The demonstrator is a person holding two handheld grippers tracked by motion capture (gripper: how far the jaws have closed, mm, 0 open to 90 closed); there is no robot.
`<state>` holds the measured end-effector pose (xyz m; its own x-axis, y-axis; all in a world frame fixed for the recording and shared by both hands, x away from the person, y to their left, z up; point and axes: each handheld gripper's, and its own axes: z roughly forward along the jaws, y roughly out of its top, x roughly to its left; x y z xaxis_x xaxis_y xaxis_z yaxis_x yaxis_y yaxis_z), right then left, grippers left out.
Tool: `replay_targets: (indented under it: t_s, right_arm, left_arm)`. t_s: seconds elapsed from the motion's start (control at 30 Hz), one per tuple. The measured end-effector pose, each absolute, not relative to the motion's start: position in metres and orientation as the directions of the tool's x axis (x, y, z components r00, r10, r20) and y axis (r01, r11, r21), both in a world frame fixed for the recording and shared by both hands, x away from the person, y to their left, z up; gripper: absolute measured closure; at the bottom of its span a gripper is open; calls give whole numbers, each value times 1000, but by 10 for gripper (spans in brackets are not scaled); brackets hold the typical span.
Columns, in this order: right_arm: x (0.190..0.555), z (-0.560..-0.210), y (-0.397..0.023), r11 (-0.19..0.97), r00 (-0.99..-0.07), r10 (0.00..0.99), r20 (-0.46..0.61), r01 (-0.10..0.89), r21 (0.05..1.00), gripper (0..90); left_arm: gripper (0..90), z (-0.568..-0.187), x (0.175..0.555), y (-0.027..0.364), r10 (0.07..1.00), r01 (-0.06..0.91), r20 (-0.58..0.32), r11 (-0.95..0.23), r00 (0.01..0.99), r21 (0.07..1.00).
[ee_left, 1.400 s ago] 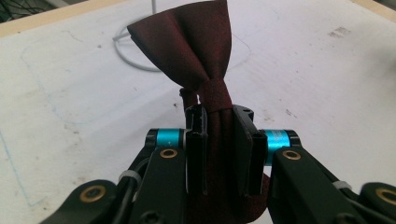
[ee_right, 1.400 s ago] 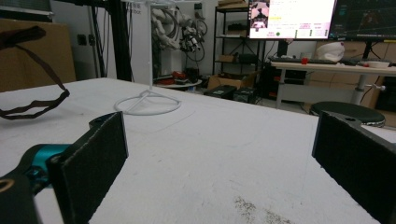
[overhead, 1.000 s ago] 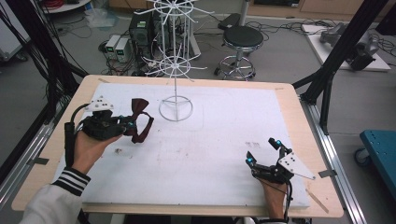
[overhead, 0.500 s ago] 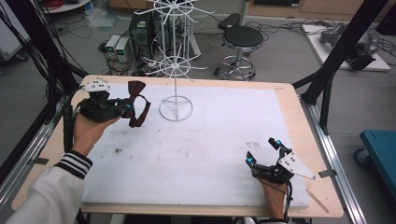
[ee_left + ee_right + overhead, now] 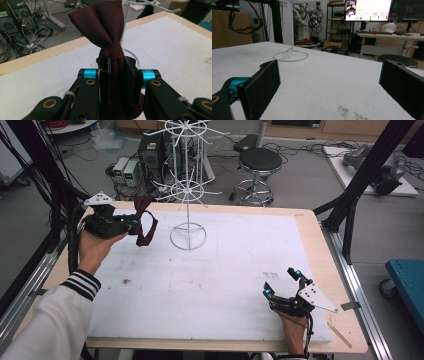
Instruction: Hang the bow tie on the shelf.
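Near the table's (image 5: 310,227) front right corner, your right gripper (image 5: 282,282) rests low on the white mat (image 5: 225,285) with its jaws spread wide and nothing between them. Farther off, at the back left corner, your left hand (image 5: 92,247) holds the left gripper (image 5: 117,75) above the mat, its jaws pinching a dark red bow tie (image 5: 105,27) just below the knot, one wing fanning up beyond the jaws. The white wire stand (image 5: 188,195) rises beside it at the back edge.
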<state>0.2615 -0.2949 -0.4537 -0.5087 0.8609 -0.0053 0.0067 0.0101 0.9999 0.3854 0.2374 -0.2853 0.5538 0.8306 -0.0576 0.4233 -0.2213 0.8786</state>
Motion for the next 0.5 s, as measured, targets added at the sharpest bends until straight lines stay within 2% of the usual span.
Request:
replay_targets:
  t_s: [0.5]
  right_arm:
    - [262, -454, -295, 13, -507, 862, -11, 0, 1000, 27]
  left_arm:
    - [762, -267, 406, 229, 847, 401, -20, -231, 532, 887]
